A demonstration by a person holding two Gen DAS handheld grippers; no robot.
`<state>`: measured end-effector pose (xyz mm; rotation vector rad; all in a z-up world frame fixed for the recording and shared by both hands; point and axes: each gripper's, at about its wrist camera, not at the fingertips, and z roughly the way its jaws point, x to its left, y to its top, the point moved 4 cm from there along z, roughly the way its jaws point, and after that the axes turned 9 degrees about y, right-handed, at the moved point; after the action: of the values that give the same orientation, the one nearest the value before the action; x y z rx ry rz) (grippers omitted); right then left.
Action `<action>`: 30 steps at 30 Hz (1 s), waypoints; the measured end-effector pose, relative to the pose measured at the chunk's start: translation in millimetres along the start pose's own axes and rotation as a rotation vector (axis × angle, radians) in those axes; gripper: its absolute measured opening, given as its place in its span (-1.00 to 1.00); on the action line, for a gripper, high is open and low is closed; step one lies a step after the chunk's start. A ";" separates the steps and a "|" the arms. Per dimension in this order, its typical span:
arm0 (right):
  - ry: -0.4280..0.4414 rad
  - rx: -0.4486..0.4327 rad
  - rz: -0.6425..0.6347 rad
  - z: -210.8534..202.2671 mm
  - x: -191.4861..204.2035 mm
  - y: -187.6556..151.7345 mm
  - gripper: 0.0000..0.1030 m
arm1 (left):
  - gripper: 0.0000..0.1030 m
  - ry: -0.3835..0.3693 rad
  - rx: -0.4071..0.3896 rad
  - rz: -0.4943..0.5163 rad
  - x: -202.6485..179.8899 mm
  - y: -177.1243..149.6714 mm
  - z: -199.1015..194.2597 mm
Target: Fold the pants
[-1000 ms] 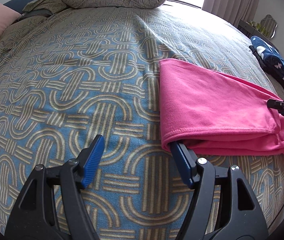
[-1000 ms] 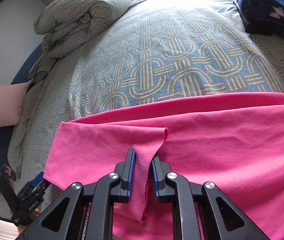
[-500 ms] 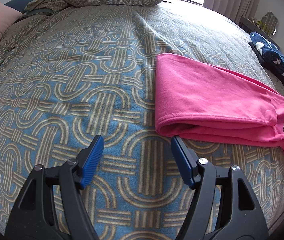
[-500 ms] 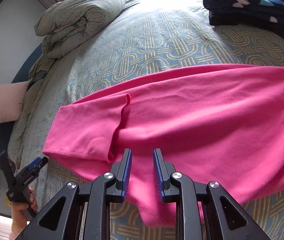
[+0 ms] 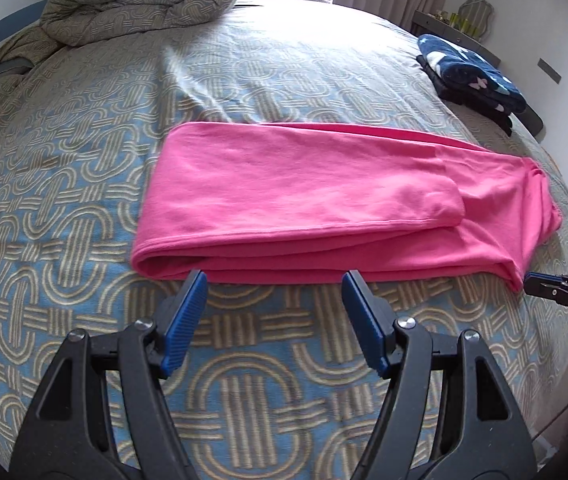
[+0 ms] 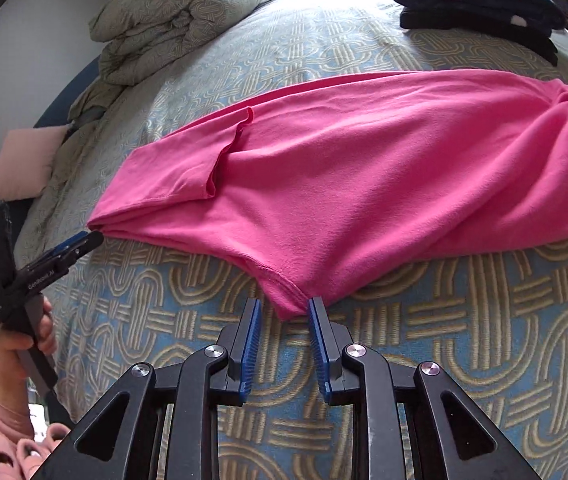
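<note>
The pink pants [image 5: 324,204] lie folded lengthwise on the patterned bedspread [image 5: 64,200], and I hold nothing: my left gripper [image 5: 274,322] stands wide just short of the folded end, and my right gripper [image 6: 282,334] stands narrowly parted with the loose corner of fabric at its tips, unpinched. Risk as I judge it: the stacked layers may slide apart if my next grasp catches only the top layer. The short flap [image 6: 188,168] on top may also shift and skew the fold.

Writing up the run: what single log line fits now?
pink pants: folded lengthwise on bedspread | left tongs: open, empty | right tongs: open, empty
</note>
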<state>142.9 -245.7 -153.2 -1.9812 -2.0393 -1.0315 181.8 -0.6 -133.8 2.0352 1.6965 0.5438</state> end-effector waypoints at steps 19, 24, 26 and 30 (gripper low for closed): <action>0.013 -0.226 0.186 -62.7 -65.2 -13.3 -0.25 | 0.36 -0.477 0.090 0.394 -221.3 -12.3 -3.4; 0.032 -0.277 0.246 -74.6 -85.8 -17.2 -0.23 | 0.35 -0.482 0.094 0.357 -229.8 -1.4 4.2; 0.038 -0.280 0.259 -74.0 -90.4 -19.0 -0.23 | 0.00 -0.554 0.101 0.344 -239.0 2.1 -1.5; 0.052 -0.289 0.293 -73.7 -97.6 -19.8 -0.23 | -0.11 -0.504 0.071 0.469 -255.5 -11.3 -14.3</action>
<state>111.1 -365.4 -155.8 -2.2733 -1.5817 -1.3503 120.5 -249.3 -134.1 2.3747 0.9646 0.0845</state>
